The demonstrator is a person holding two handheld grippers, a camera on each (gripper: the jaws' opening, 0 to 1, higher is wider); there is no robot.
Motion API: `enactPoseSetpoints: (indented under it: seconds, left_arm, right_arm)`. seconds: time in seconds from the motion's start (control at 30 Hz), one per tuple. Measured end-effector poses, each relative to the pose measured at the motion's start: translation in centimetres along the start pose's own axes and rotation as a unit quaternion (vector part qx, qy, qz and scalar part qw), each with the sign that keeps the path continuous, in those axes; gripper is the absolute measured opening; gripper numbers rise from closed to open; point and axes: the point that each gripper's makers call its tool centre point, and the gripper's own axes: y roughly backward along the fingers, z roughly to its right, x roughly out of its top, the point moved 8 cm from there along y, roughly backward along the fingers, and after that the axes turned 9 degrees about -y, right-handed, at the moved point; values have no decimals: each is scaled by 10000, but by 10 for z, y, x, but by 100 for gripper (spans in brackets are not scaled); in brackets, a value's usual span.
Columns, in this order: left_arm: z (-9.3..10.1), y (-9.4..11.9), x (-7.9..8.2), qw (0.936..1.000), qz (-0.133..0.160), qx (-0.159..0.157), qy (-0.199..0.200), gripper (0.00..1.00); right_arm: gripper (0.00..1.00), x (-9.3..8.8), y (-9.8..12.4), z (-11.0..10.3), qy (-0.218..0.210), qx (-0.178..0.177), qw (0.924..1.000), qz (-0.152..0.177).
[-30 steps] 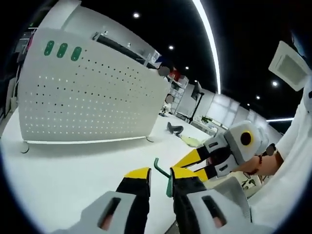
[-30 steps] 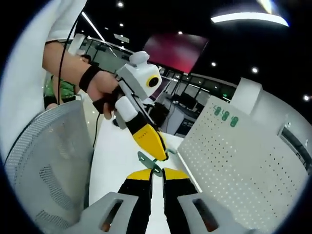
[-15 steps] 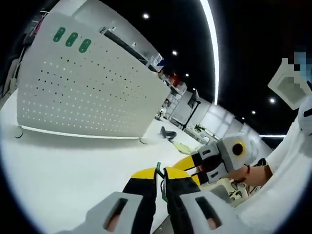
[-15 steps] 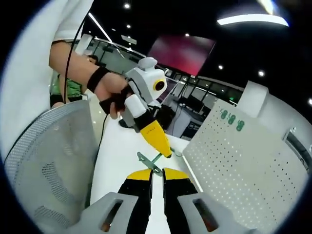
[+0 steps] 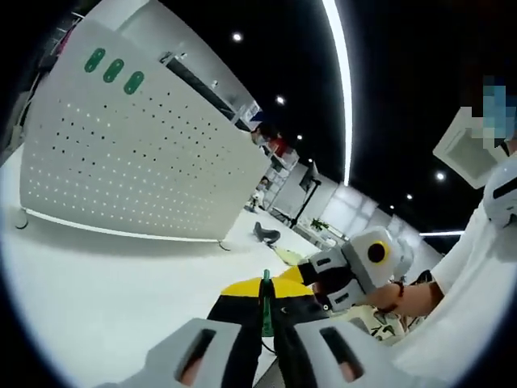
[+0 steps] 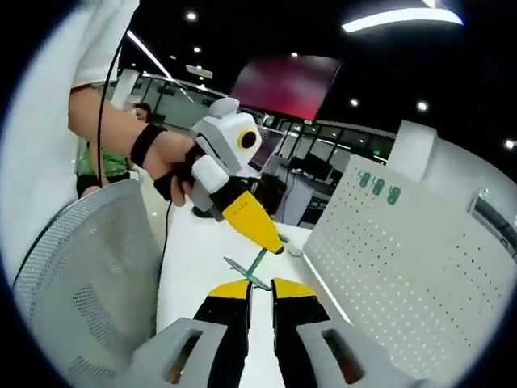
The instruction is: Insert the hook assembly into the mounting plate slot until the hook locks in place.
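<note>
Two grippers meet over a white tabletop (image 5: 97,283), and between them sits one small green part.

In the left gripper view, the left gripper (image 5: 264,301), black with yellow tips, has its jaws pressed nearly together on a thin green metal hook piece (image 5: 265,303) that stands up between them. Just to the right, the right gripper (image 5: 295,275) comes in with its yellow tips close beside the hook; a person's hand (image 5: 408,295) holds its white body. Farther off on the left stands a large white perforated panel (image 5: 129,170) with three green oval marks near its top corner.

In the right gripper view, the right gripper (image 6: 261,293) has its jaws drawn close, with the flat grey-green end of the piece (image 6: 246,273) just above the tips; I cannot tell whether they actually grip it. The left gripper (image 6: 271,241) reaches down from the upper left, its yellow tip at the green shank. A grey mesh chair back (image 6: 81,283) fills the near left, and the perforated panel (image 6: 412,267) rises on the right.

The hook looks light, stiff and thin, probably slippery on its flat faces. It seems best held across the flat shank, leaving the insertion end free.
</note>
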Motion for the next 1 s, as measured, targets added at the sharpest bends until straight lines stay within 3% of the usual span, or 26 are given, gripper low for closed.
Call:
enactPoseSetpoints:
  seconds: [0.13, 0.27, 0.33, 0.43, 0.53, 0.77, 0.8, 1.0]
  left_arm:
    - [-2, 1, 4, 9996, 238, 126, -69, 2]
    - [-1, 1, 7, 9989, 345, 157, -290, 2]
    - [-1, 1, 7, 9981, 388, 191, -441, 2]
    - [2, -1, 7, 9973, 463, 175, -544, 2]
    - [4, -3, 6, 9970, 438, 130, -628, 2]
    - [2, 0, 9, 9954, 481, 239, -787, 2]
    - [2, 1, 9, 9949, 462, 265, -851, 2]
    - [6, 0, 13, 9927, 624, 221, -1005, 2]
  right_arm:
    - [19, -1, 1, 0, -311, -73, 9994, 126]
    - [22, -2, 2, -1, -1118, -133, 9932, 297]
    - [22, -2, 1, 0, -1054, -239, 9939, 200]
    - [22, -3, -2, -3, -1498, -180, 9883, 223]
    - [22, 0, -4, -5, -1604, -209, 9861, 370]
    - [22, 3, -4, -1, -2168, -221, 9742, 584]
    - [23, 4, -3, -2, -2396, -119, 9688, 621]
    - [22, 4, -5, -1, -2827, -146, 9559, 783]
